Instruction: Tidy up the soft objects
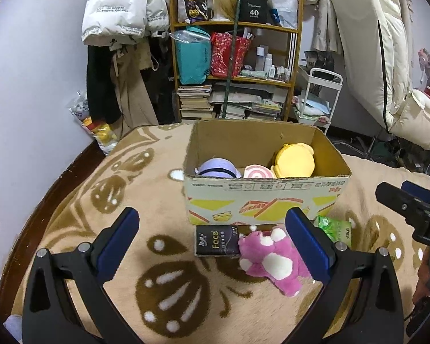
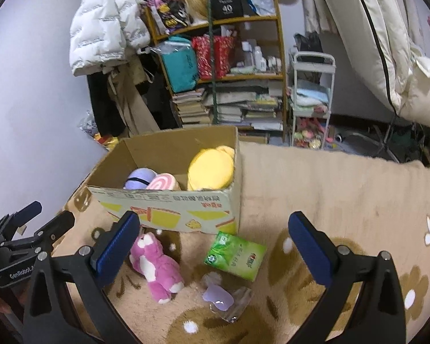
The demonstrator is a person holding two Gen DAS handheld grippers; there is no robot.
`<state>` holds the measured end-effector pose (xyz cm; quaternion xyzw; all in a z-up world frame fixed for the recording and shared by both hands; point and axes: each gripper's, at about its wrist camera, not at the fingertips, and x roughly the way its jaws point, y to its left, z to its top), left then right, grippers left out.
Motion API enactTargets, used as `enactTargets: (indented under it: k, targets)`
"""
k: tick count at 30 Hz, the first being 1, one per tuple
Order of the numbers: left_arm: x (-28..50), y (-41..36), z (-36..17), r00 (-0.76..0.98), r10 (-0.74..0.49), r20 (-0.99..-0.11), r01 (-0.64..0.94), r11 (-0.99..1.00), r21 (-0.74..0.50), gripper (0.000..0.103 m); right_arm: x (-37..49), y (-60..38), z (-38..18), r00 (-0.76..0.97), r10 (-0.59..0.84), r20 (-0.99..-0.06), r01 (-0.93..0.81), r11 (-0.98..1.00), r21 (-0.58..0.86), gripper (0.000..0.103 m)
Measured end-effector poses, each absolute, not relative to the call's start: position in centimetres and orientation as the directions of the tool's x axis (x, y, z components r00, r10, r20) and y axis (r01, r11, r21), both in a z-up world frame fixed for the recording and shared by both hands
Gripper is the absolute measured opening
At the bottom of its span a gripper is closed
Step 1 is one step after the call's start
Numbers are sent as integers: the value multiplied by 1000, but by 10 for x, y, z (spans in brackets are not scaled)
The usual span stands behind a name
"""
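A cardboard box (image 1: 261,200) (image 2: 169,209) stands on the bed and holds a yellow plush (image 1: 295,160) (image 2: 210,169), a lilac plush (image 1: 218,167) (image 2: 140,179) and a pink swirl plush (image 1: 258,172) (image 2: 163,183). A pink and white plush bear (image 1: 272,261) (image 2: 157,266) lies on the blanket in front of the box. My left gripper (image 1: 215,243) is open and empty, its right finger next to the bear. My right gripper (image 2: 212,246) is open and empty above a green tissue pack (image 2: 235,255) (image 1: 334,228) and a small lilac item in clear wrap (image 2: 220,298).
A dark "Face" tissue pack (image 1: 216,240) lies against the box front. The beige patterned blanket (image 1: 163,283) (image 2: 329,189) covers the bed. Beyond it stand a cluttered bookshelf (image 1: 235,71) (image 2: 223,66), hanging coats (image 1: 123,8) and a white cart (image 2: 312,97).
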<state>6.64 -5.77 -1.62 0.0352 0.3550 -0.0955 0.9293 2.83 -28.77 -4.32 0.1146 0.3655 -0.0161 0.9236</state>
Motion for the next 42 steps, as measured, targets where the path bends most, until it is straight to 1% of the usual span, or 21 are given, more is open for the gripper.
enactTargets:
  k: [4,6,10,17,20,24,32,39,42]
  targets:
    - [72,-65,-23,710,-219,-669,250,967,-52,101,36,-293,-55,710,55,-702,134,968,212,103]
    - [73,-70,-24,711,-235,-663,266,962,-57,101,39,-296,-59,703,56,-709,143,966,217,103]
    - [77,-80,-29,713,-238,-659,279,959,-45,101,45,-300,-66,686,64,-724,158,959,234,103]
    - [92,-94,-47,687,-223,-692,291,957,-20,101,53,-302,-78,648,73,-758,175,955,241,103]
    - [96,-95,-54,669,-235,-705,293,955,-39,101,57,-303,-83,632,79,-771,182,952,247,103]
    - [101,-96,-61,647,-274,-711,294,951,-98,101,61,-307,-92,607,89,-790,203,943,263,103]
    - [108,-110,-87,600,-252,-759,317,946,-63,101,72,-317,-118,551,96,-829,255,927,277,103]
    - [113,-119,-107,526,-256,-811,334,939,-80,101,79,-322,-135,510,116,-852,284,912,294,103]
    - [116,-122,-115,493,-239,-837,328,942,-75,101,81,-323,-143,489,123,-863,292,910,295,103]
